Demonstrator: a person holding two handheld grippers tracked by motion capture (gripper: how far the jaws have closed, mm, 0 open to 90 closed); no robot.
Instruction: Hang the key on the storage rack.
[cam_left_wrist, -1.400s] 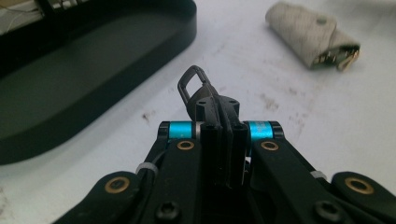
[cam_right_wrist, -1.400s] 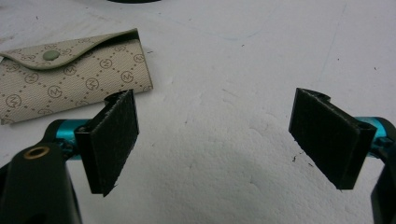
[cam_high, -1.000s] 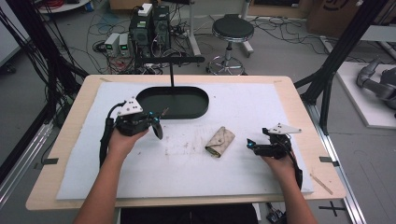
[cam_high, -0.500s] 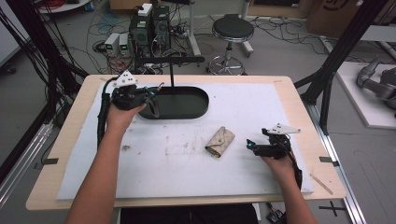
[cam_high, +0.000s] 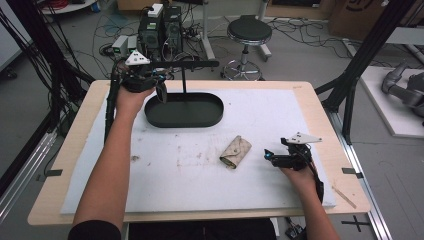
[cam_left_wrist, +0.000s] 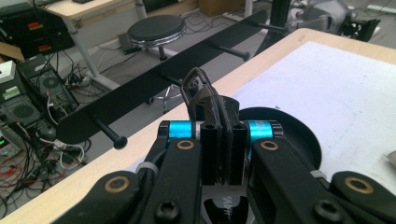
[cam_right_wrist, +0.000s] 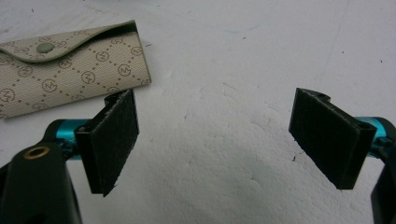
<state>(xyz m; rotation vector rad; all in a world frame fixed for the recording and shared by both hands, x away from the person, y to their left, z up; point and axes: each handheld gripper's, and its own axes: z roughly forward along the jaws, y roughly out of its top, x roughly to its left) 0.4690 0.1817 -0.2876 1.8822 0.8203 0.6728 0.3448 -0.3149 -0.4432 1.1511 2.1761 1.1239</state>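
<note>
My left gripper (cam_high: 159, 82) is raised over the back left of the table, beside the left end of a black peg rack (cam_high: 186, 63). Its jaws are shut on a small dark object with a wire loop (cam_left_wrist: 200, 89), which hangs below the jaws (cam_high: 161, 93) in the high view. In the left gripper view the rack's bar (cam_left_wrist: 154, 84) and its pegs lie just beyond the loop. A beige patterned pouch (cam_high: 236, 151) with a snap lies on the white mat. My right gripper (cam_high: 268, 154) rests just right of the pouch (cam_right_wrist: 70, 77), open (cam_right_wrist: 223, 137) with nothing between its pads.
The rack stands on a black oval tray base (cam_high: 184, 111) at the back centre of the white mat (cam_high: 200, 185). A thin post (cam_high: 183, 80) rises from the base. A stool (cam_high: 248, 31), cables and electronics sit on the floor beyond the table.
My left gripper has risen and moved toward the table's back left, carrying the dark looped object up beside the rack's bar. The right gripper and the pouch have stayed put.
</note>
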